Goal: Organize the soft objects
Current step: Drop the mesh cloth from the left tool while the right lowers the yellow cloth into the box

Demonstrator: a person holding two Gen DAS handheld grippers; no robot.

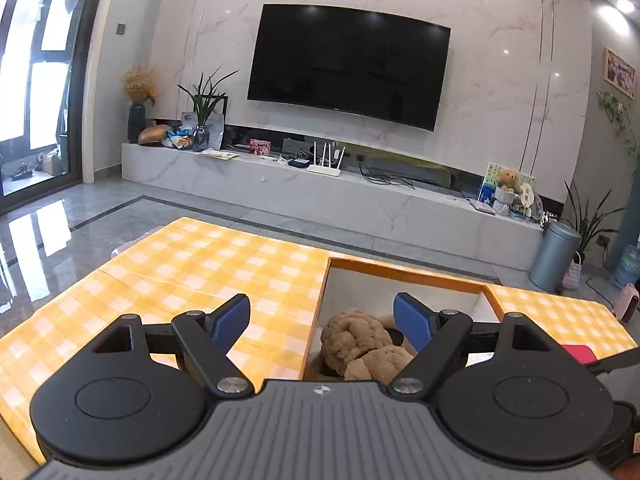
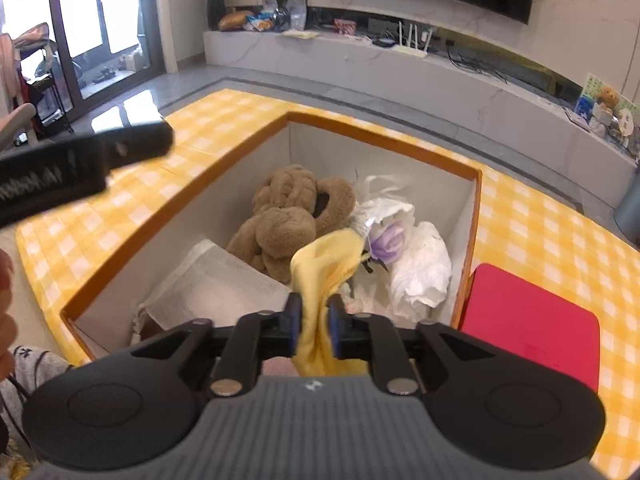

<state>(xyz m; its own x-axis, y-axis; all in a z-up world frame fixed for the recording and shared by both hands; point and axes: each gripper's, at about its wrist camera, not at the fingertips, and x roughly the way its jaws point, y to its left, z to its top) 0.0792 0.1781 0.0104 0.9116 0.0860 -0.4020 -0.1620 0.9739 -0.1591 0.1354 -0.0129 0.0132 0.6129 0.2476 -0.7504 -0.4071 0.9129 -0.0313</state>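
An orange-rimmed box [image 2: 384, 142] with white walls stands on the yellow checked table. In it lie a brown plush toy [image 2: 288, 216], a folded white cloth [image 2: 216, 284], crumpled white plastic [image 2: 420, 272] and a purple soft item [image 2: 390, 240]. My right gripper [image 2: 314, 320] is shut on a yellow cloth [image 2: 324, 268] and holds it over the box's near side. My left gripper [image 1: 322, 320] is open and empty, above the box's left wall [image 1: 316, 320], with the plush toy [image 1: 360, 340] between and below its fingers. The left gripper's body shows in the right wrist view [image 2: 80, 164].
A red flat pad [image 2: 532, 320] lies on the checked tablecloth [image 1: 180, 272] right of the box. Beyond the table are a grey floor, a low marble TV bench [image 1: 360, 192] and a grey bin [image 1: 556, 252].
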